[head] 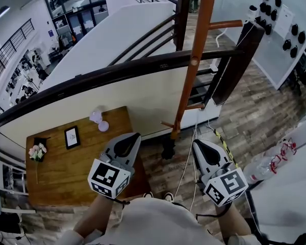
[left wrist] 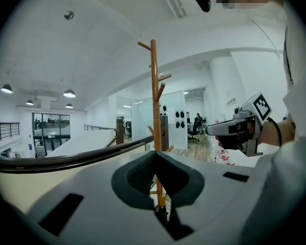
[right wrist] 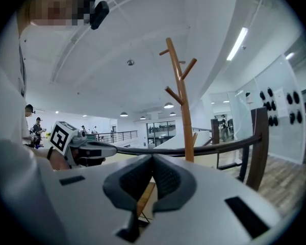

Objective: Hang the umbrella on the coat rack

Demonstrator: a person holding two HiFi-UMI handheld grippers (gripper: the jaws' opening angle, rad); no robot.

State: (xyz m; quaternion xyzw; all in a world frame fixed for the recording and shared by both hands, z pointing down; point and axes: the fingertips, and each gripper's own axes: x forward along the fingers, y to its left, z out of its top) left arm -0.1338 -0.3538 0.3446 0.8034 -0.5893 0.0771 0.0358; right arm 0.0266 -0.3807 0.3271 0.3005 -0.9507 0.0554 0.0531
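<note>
Left gripper [head: 128, 142] and right gripper [head: 201, 148] are pressed together, empty. A dark bundle [head: 168, 148] ahead at the coat rack [head: 194, 60], maybe the umbrella, looks light and soft, so take its handle.

Coat rack [head: 194, 60] of smooth orange wood; table [head: 66, 172] matt brown wood.

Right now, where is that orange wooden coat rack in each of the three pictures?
Head view: coat rack upper right of centre, slanting.
Left gripper view: coat rack at centre, upright.
Right gripper view: coat rack just right of centre.
Shared landmark: dark handrail crossing the pole in every view.
</note>
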